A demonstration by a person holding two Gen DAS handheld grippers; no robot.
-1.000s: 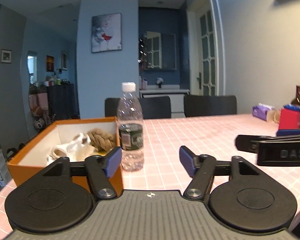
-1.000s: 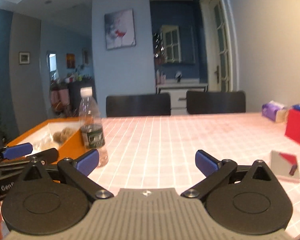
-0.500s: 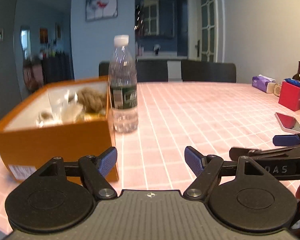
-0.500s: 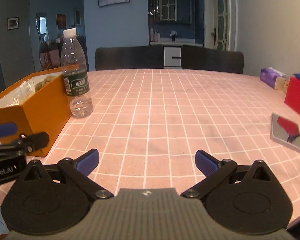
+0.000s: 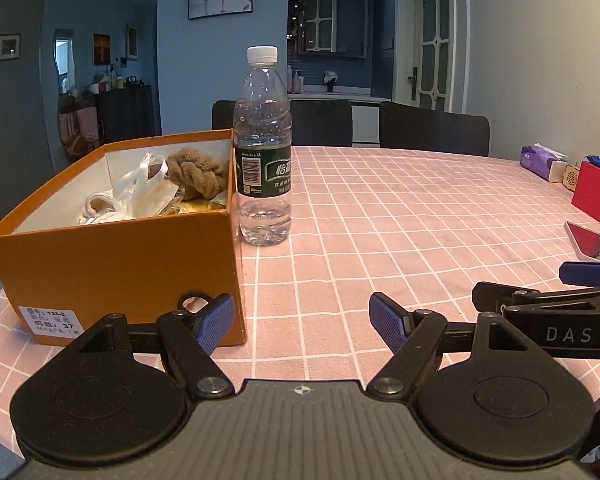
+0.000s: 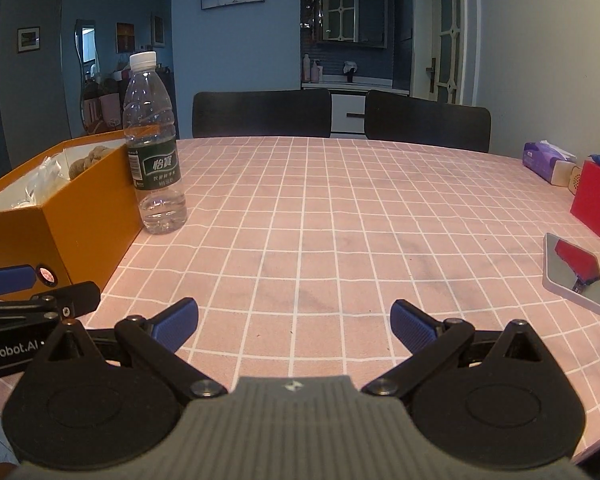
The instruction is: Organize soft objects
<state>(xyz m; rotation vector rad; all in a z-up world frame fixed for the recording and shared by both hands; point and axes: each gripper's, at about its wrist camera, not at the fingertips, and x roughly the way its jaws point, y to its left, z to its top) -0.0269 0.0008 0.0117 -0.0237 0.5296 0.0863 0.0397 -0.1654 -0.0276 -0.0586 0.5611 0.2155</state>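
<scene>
Soft objects, namely a tan knitted woollen bundle and crumpled white translucent plastic wrapping, lay inside the open orange cardboard box at the left end of the pink grid-patterned cloth-covered surface. A clear plastic water bottle with a white cap and green label stood upright just beside the box's right wall, touching or nearly so (the gap could not be resolved). Left claw was spread wide with nothing between its blue-padded fingers; its left finger sat just in front of the box's near right corner, so the box contents lay ahead and to the left of it, raised behind the near wall. Right claw was likewise spread and empty, facing bare cloth; from it the box lay well off to the left, beyond the left claw, which showed at the lower left edge of the right wrist view. The box's long axis ran away from the person, roughly along the direction both claws pointed. By this reading the left claw was the nearer to the soft things, and any reach into the box would probably have to pass over the near wall and keep clear of the bottle. No soft object was visible loose on the surface within either view.
</scene>
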